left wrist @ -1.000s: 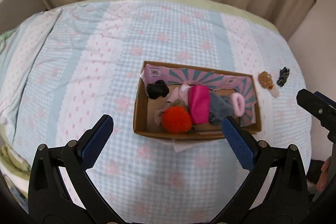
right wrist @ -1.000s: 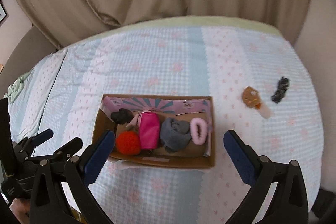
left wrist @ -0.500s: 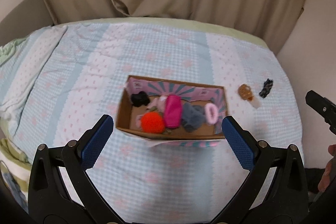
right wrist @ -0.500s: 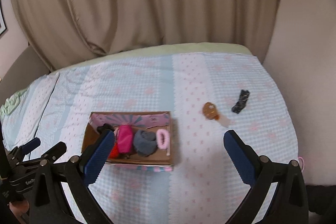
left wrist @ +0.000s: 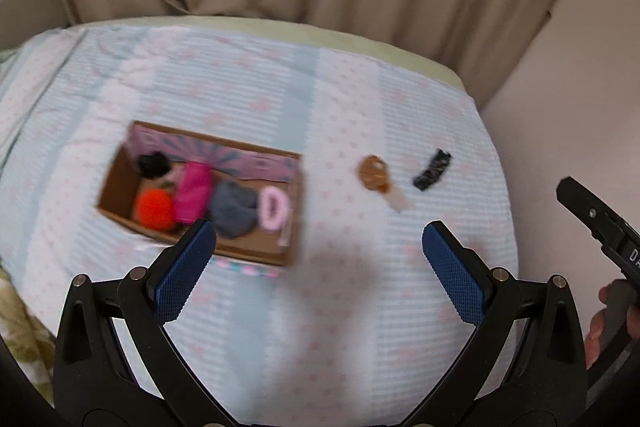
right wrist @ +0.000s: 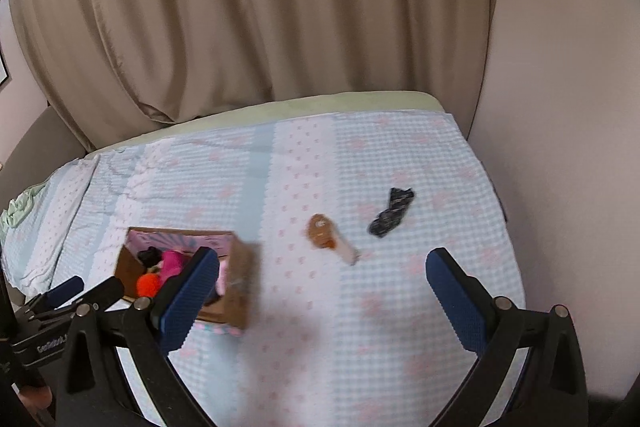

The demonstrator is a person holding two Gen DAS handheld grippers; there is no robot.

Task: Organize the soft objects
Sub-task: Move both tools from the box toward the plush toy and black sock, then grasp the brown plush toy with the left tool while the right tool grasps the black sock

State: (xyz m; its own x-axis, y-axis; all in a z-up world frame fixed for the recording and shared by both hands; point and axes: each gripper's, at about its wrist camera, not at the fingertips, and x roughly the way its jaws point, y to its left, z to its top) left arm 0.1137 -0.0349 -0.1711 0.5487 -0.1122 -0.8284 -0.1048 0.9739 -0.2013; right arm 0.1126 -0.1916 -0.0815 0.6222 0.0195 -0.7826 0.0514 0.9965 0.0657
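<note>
A cardboard box sits on the bed and holds several soft items: an orange pom-pom, a magenta roll, a grey sock, a pink scrunchie and a black piece. To its right on the cover lie a brown plush piece and a dark sock. My left gripper is open and empty, above the cover right of the box. My right gripper is open and empty, nearer than the two loose items.
The bed cover is blue and white with pink dots. A beige curtain hangs behind the bed. A wall borders the bed's right edge. The right gripper shows at the right edge of the left wrist view.
Both grippers have pulled back from the box and swung right; the box now sits left in both views, and the two loose items are more central. Both stay open.
</note>
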